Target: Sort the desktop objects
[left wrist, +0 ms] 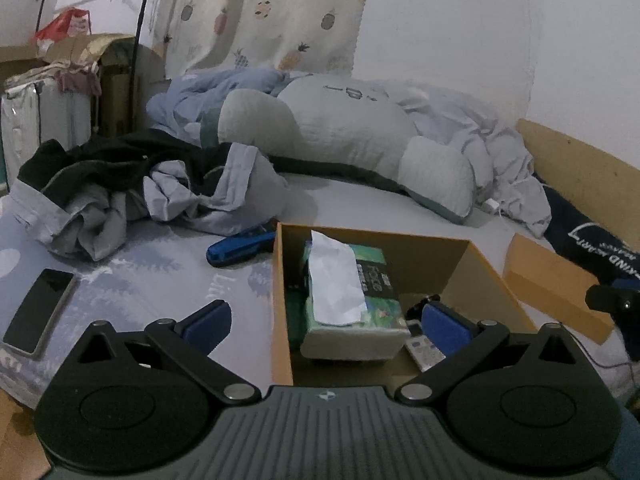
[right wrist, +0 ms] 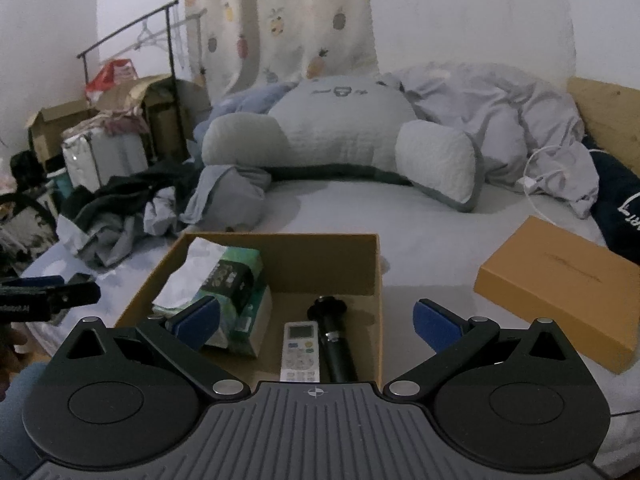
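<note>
An open cardboard box (left wrist: 280,304) (right wrist: 372,264) sits on the bed. In it lie a green tissue pack (left wrist: 352,308) (right wrist: 236,280), a white remote (right wrist: 300,352) (left wrist: 424,350) and a black cylinder (right wrist: 336,344). A blue tool (left wrist: 240,248) lies on the sheet left of the box, and a phone (left wrist: 38,312) lies further left. My left gripper (left wrist: 326,322) is open and empty above the box's near edge. My right gripper (right wrist: 316,322) is open and empty over the box's near side. The left gripper also shows in the right wrist view (right wrist: 52,296).
The box lid (right wrist: 560,288) (left wrist: 556,284) lies on the bed to the right. A heap of clothes (left wrist: 132,184) lies at the back left, a large plush cushion (right wrist: 340,136) and bedding behind. A white charger cable (right wrist: 540,180) lies at the right.
</note>
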Motion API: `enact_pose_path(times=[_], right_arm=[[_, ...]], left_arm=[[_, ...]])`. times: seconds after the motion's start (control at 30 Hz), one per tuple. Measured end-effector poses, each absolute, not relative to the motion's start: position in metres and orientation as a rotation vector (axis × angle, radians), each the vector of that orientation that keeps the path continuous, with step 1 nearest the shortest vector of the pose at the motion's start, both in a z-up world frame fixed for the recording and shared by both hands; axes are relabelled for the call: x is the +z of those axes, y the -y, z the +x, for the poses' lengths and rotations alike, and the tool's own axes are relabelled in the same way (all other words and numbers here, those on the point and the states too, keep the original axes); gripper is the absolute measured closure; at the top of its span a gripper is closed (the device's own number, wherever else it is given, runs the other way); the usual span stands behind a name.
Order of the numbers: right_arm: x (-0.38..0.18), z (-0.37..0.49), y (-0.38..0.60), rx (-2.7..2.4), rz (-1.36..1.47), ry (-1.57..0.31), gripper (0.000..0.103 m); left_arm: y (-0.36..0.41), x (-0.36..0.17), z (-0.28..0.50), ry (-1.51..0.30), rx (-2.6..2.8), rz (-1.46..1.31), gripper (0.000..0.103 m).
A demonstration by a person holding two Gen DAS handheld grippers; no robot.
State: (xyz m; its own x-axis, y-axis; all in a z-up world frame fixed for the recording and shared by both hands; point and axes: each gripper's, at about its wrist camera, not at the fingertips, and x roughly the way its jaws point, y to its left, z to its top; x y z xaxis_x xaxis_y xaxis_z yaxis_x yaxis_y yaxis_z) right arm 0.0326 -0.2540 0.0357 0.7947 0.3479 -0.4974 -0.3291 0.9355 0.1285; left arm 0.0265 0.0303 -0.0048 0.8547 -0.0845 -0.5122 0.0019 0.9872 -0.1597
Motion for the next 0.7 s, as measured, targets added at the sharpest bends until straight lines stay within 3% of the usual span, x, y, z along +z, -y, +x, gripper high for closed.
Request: enact_pose_path(times=[0.7], right_arm=[[0.105,0.15,0.2,0.394,0.01,-0.574,0.0]], left_arm=[[-0.08,0.031,0.132,-0.602,-0.021,-0.1,0.0]])
